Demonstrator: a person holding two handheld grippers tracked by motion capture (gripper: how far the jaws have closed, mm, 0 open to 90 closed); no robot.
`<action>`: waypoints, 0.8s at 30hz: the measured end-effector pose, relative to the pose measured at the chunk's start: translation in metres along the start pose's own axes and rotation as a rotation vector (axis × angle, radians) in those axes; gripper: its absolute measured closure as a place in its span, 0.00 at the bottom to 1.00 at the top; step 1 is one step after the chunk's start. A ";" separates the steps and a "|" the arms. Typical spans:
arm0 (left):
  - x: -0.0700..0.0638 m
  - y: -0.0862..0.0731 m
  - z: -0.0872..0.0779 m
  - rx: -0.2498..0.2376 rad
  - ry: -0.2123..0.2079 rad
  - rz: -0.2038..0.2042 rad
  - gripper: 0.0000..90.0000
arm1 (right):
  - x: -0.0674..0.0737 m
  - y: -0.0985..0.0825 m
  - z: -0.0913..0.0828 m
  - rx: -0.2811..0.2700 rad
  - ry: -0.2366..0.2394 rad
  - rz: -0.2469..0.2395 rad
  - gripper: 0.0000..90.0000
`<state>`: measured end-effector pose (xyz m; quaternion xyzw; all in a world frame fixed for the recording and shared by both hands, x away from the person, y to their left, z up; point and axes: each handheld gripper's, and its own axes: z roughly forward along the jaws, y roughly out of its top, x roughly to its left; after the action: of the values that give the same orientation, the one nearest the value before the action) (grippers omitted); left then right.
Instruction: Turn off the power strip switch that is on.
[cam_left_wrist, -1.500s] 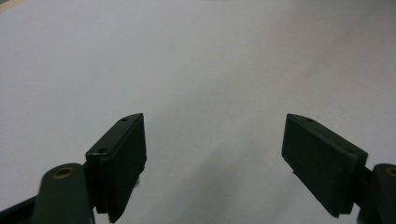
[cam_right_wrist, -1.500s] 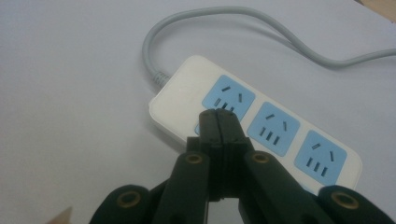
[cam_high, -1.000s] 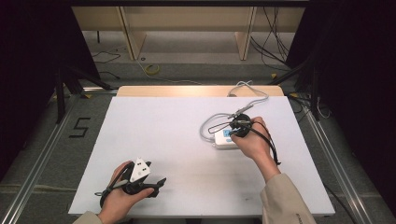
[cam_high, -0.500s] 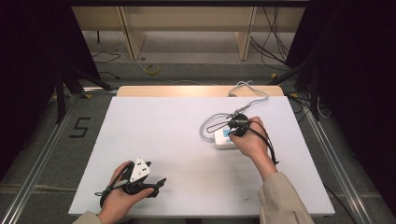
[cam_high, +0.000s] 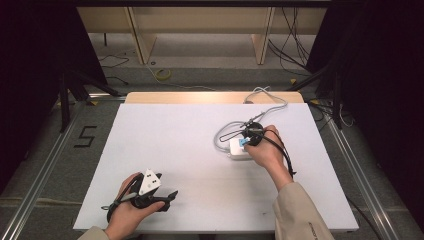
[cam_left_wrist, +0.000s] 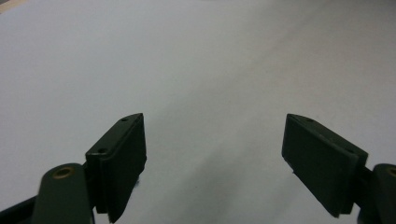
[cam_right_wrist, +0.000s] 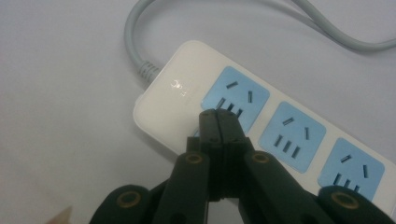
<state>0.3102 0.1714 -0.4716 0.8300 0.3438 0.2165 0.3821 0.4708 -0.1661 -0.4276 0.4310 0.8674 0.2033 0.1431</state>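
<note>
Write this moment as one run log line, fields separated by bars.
left gripper: jaws open, over bare table | right gripper: jaws shut, tips at power strip by its cable end | strip: flat on table
</note>
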 end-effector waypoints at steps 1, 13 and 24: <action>0.000 0.000 0.000 0.000 0.000 0.000 0.24 | 0.000 0.000 0.000 0.001 -0.001 0.000 1.00; 0.000 0.000 0.000 0.002 -0.001 -0.001 0.24 | -0.001 0.001 0.005 0.014 0.001 0.005 1.00; 0.000 0.000 0.000 0.001 -0.001 0.000 0.24 | 0.000 0.003 0.010 0.033 0.003 0.003 1.00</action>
<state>0.3097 0.1715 -0.4715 0.8302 0.3437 0.2160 0.3820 0.4767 -0.1623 -0.4349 0.4344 0.8702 0.1900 0.1342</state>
